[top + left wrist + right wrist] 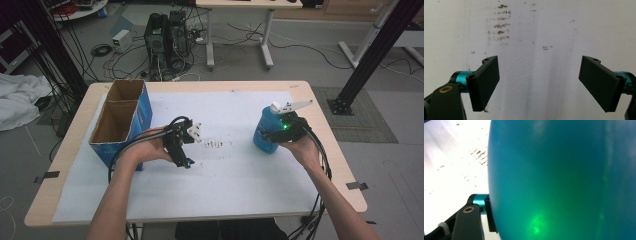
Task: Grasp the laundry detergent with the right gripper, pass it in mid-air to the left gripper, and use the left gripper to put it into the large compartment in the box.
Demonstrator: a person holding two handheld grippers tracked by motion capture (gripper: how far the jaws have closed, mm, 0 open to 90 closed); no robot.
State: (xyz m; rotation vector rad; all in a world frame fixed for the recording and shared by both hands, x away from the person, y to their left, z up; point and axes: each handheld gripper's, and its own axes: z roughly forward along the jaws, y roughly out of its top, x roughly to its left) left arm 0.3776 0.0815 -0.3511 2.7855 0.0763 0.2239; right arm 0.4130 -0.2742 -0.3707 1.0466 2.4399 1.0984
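High view, layout: table (310, 165) covered by a white sheet; person's forearms enter from the bottom, one gripper per hand.
Bottle: blue bottle (264, 131) with white cap, upright on the sheet at the right side, well apart from the box.
Right gripper: right gripper (274, 134) is level against the bottle's side, about mid-body; green light on its body reflects off the plastic.
Right gripper view: blue bottle (564, 177) looms very close; left jaw sits flush against the wall, the other jaw is hidden behind the bottle.
Right grip state: jaws clamped around the bottle body at medium width, pad touching, so I read it as a hold, though one side is unseen.
Why side grip: judgement, grabbing the wide body keeps the bottle upright for a lift or carry.
Left gripper: left gripper (186, 161) points down over the bare sheet, mid-table, just right of the box.
Left gripper view: left gripper (539, 83) jaws stand wide apart, nothing between them, just the white sheet (536, 37) with brown smudges (499, 25).
Why left waits: judgement, parked open, out of the bottle's path, ready to help.
Box: open blue cardboard box (122, 122) with two compartments, at the left of the table; both look empty, likely the drop target.
Step in hand: judgement, grip just secured, lift not yet begun; bottle base on the sheet.
Risk: smooth round wall could slip if squeezed lightly.
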